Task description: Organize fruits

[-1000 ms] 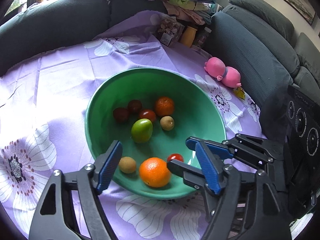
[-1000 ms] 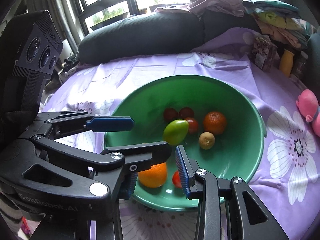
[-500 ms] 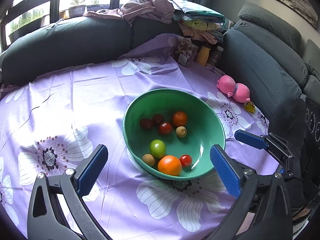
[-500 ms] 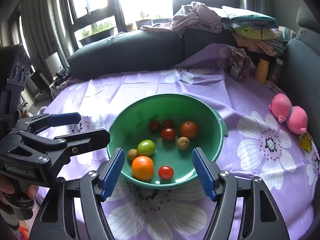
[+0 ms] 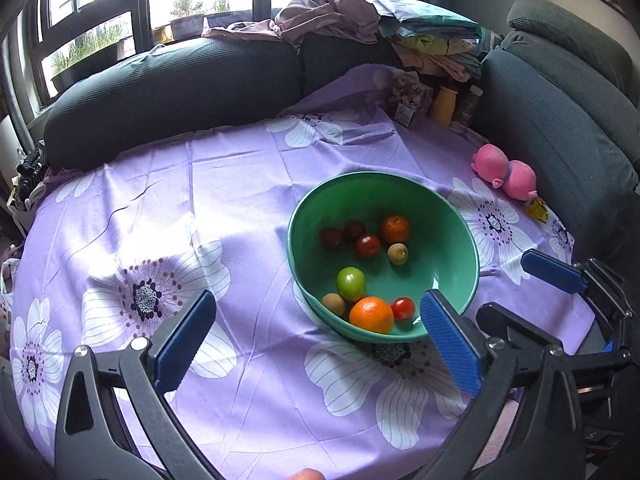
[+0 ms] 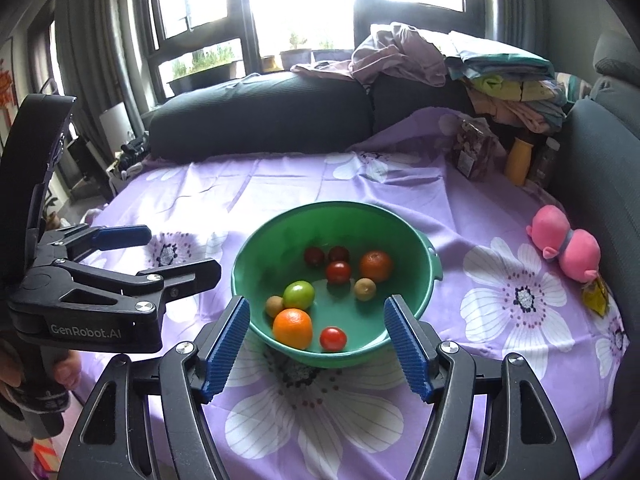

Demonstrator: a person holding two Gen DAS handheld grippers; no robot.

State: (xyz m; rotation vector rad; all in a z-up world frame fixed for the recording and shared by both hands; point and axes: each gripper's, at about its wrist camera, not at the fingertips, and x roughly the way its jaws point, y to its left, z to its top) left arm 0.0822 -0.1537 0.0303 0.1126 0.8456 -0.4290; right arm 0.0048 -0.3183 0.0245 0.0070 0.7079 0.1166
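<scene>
**A:** What have I got on my two grippers?

**B:** From my seat, the left gripper (image 5: 316,344) has its jaws spread wide, with nothing between the blue pads. The right gripper (image 6: 316,346) stands partly spread and is empty too. Both have just been opening, and no fruit is caught in either.

**A:** And the fruit?

**B:** All of it lies in the green bowl (image 6: 428,276), which sits on the purple flowered cloth (image 6: 320,412). At the bowl's near side I see a large orange (image 6: 293,328) with a red tomato (image 6: 333,338) just beside it. Behind the orange are a green fruit (image 6: 298,295) and a small brown one (image 6: 274,305), the two touching. Toward the far side lie a second orange (image 6: 375,265), another small brown fruit (image 6: 365,289), a red tomato (image 6: 338,272) and two darker red fruits (image 6: 314,256).

**A:** Where do my grippers stand?

**B:** Both hover short of the bowl's near rim, clear of it. The pink toy (image 6: 568,246) lies on the cloth, well apart from the bowl.
</scene>
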